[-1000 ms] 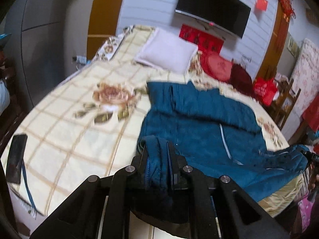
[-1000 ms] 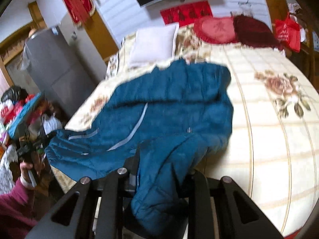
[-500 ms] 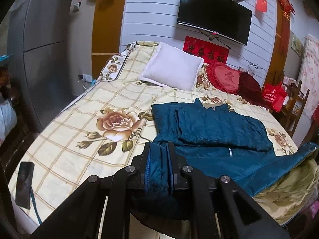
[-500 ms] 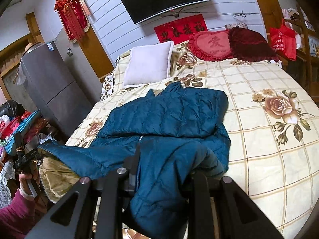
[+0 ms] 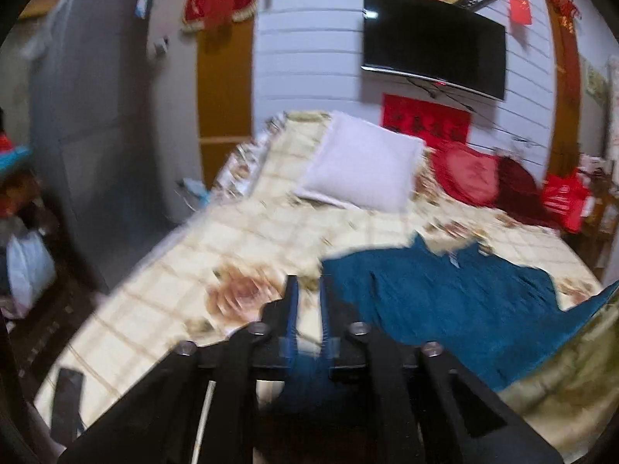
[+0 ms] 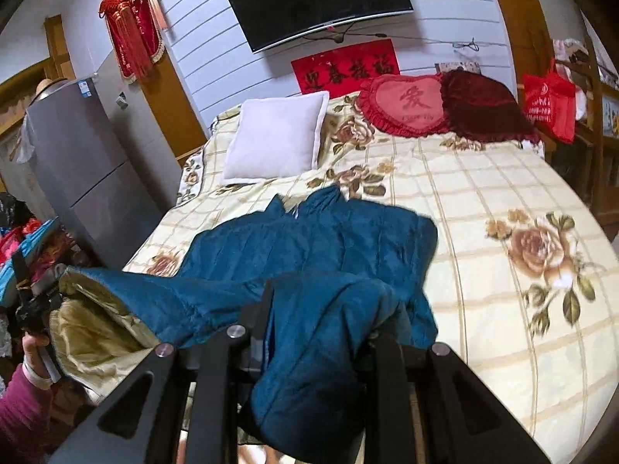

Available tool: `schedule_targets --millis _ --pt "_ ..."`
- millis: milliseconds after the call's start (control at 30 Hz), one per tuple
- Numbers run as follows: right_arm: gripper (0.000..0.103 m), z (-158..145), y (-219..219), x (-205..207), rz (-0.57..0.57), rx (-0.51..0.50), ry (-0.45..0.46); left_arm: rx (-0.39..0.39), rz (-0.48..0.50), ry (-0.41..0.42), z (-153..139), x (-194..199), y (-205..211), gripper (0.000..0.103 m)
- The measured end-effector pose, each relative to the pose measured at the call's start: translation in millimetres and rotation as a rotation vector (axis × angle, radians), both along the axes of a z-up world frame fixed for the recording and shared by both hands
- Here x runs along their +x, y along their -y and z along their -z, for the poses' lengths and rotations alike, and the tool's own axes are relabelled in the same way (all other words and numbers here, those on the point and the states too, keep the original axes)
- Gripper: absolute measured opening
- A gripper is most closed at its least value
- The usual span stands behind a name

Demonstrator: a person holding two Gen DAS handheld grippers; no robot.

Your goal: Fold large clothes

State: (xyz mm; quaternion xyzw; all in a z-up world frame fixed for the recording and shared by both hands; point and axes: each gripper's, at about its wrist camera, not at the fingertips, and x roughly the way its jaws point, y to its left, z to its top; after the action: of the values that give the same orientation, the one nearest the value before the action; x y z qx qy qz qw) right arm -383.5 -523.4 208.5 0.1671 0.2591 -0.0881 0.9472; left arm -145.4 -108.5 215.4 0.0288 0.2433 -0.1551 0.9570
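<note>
A blue padded jacket [image 6: 309, 247] lies spread on the near half of a bed [image 6: 483, 193] covered with a cream checked sheet printed with roses, its collar pointing toward the headboard and its lower part lifted off the near edge. The right gripper [image 6: 329, 309] is clamped on a thick bunch of the jacket's hem, which bulges up between its fingers [image 6: 263, 309] and hangs down over the black frame. At the left edge of the right wrist view the jacket's other bottom corner is pulled out to the side, its olive-gold lining [image 6: 89, 328] turned outward, beside the person's left hand [image 6: 35, 352] in a magenta sleeve. In the left wrist view, which is blurred, the left gripper [image 5: 307, 301] shows its two fingers [image 5: 291, 309] standing slightly apart with the sheet visible between their tips; blue fabric sits lower down between them, so whether it grips the cloth cannot be told for sure. From that view the jacket [image 5: 456, 301] stretches to the right across the bed [image 5: 193, 263]. A white pillow [image 6: 276, 141] leans near the headboard, with a red heart cushion [image 6: 406, 104] and a dark red cushion [image 6: 483, 108] touching it to the right. A black television [image 6: 317, 0] hangs on the white panelled wall above a red banner [image 6: 346, 65], and a grey fridge [image 6: 81, 178] stands left of the bed. A dark phone [image 5: 65, 398] lies at the bed's near left corner.
</note>
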Motion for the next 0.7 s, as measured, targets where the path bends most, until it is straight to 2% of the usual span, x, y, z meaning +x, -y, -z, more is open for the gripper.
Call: schedule_targets --millis 67,167,267,500,600,700 --pt "0.023 -2 8 21 0.018 0.002 -0.005 -0.032 -0.01 -0.04 0 24 7 0.036" --pt "0.023 -3 19 54 0.037 0.001 -0.009 -0.076 0.025 -0.119 10 56 23 0.036" --pt "0.023 -2 32 83 0.062 0.005 -0.006 -0.066 0.029 -0.134 21 71 38 0.036" --pt "0.023 3 70 131 0.139 0.025 0.021 -0.118 -0.013 -0.189 42 128 65 0.036" --pt "0.023 13 90 158 0.191 0.042 0.015 -0.167 -0.046 -0.215 49 153 70 0.036" --pt "0.023 34 110 185 0.258 0.059 -0.027 -0.238 -0.066 -0.276 64 173 70 0.036"
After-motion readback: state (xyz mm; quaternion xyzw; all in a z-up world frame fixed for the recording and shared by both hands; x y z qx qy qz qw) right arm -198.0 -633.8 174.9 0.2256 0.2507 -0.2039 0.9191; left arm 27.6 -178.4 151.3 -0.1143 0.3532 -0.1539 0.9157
